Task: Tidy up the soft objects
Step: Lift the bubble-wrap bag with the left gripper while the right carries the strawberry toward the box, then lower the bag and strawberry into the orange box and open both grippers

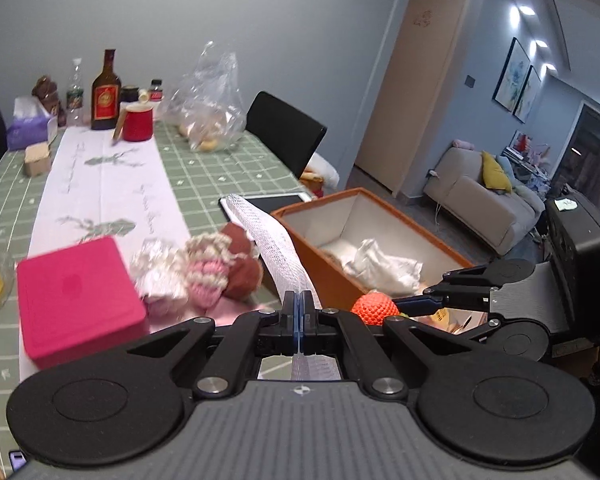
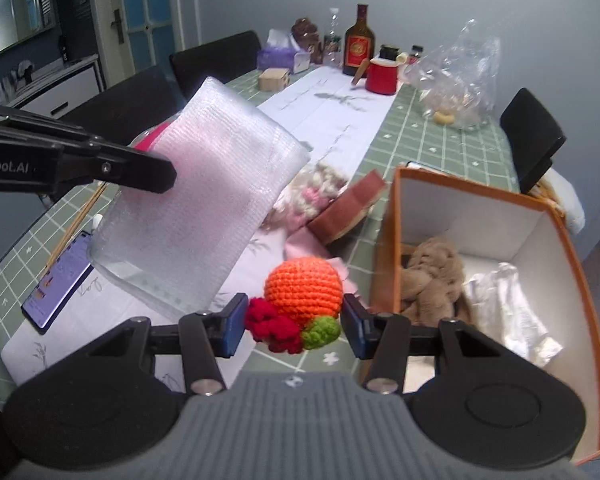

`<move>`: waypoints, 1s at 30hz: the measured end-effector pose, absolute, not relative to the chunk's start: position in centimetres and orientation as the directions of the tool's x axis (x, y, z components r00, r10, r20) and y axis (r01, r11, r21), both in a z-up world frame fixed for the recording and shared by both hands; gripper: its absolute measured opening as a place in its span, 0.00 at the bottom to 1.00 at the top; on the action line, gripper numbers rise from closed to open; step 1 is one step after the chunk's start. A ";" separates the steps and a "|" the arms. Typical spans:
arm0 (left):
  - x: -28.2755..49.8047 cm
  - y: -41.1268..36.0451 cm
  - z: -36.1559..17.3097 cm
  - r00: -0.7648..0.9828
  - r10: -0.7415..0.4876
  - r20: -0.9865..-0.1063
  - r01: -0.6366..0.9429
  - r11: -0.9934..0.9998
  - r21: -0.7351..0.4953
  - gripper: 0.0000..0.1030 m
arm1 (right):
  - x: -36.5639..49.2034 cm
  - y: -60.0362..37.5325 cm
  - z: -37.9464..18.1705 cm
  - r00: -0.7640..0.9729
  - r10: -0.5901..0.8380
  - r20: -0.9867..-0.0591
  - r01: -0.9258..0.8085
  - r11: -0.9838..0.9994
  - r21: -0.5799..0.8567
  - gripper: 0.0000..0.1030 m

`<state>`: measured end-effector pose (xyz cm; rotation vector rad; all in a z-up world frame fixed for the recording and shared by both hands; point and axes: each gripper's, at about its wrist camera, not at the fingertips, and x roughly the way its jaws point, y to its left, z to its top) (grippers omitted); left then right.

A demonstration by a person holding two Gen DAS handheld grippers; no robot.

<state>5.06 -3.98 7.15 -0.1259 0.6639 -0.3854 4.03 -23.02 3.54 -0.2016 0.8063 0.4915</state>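
Observation:
My left gripper (image 1: 300, 304) is shut on a white mesh pouch (image 1: 272, 240), held above the table; the pouch (image 2: 196, 220) fills the left of the right wrist view. My right gripper (image 2: 294, 320) is shut on an orange crocheted ball (image 2: 304, 286) with red and green bits, just left of the orange box (image 2: 396, 240); the ball also shows in the left wrist view (image 1: 374, 308). The box (image 1: 324, 264) holds a tan plush (image 2: 432, 276) and white cloth (image 2: 508, 308). A pink-cream knit item (image 1: 208, 264) and a brown soft piece (image 1: 240, 256) lie on the table.
A pink box (image 1: 76, 300) sits at the left. A phone (image 2: 60, 284) and chopsticks (image 2: 76, 224) lie near the table edge. A tablet (image 1: 268, 202) lies behind the pouch. Bottles (image 1: 105, 92), a red pot (image 1: 137, 122), a tissue box (image 1: 28, 128) and a plastic bag (image 1: 212, 108) stand at the far end. Black chairs (image 1: 284, 132) surround the table.

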 end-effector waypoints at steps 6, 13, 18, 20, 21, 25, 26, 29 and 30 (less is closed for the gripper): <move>6.6 -7.5 8.4 0.712 -0.447 -0.541 0.368 0.894 -0.254 0.00 | 4.2 -26.5 5.2 0.655 0.296 -0.696 -0.424 0.906 -0.014 0.49; 8.2 -12.0 9.3 0.687 -0.514 -0.514 0.434 0.857 -0.277 0.00 | 4.0 -31.0 6.4 0.702 0.257 -0.664 -0.341 0.940 0.004 0.49; 9.3 -14.2 10.2 0.666 -0.571 -0.480 0.479 0.821 -0.312 0.00 | 3.6 -33.8 6.8 0.708 0.223 -0.670 -0.304 0.953 -0.005 0.49; 9.8 -15.0 9.8 0.651 -0.595 -0.471 0.502 0.803 -0.320 0.00 | 3.6 -34.9 6.6 0.699 0.208 -0.684 -0.291 0.957 -0.007 0.49; 10.0 -15.5 9.4 0.644 -0.606 -0.466 0.518 0.794 -0.317 0.00 | 3.6 -35.4 6.4 0.695 0.199 -0.691 -0.284 0.959 -0.009 0.49; 11.1 -16.9 7.2 0.608 -0.626 -0.489 0.534 0.778 -0.332 0.00 | 4.3 -37.2 5.3 0.669 0.179 -0.721 -0.255 0.967 0.004 0.49; 11.4 -17.3 6.7 0.600 -0.621 -0.505 0.528 0.781 -0.332 0.00 | 4.6 -37.4 5.0 0.661 0.173 -0.731 -0.249 0.968 0.004 0.49; 12.6 -18.2 4.8 0.567 -0.604 -0.559 0.519 0.790 -0.327 0.00 | 5.1 -37.7 4.2 0.640 0.150 -0.754 -0.248 0.969 -0.018 0.49; 13.1 -18.6 4.1 0.537 -0.609 -0.584 0.533 0.782 -0.325 0.00 | 5.2 -37.7 4.0 0.633 0.143 -0.761 -0.248 0.968 -0.024 0.49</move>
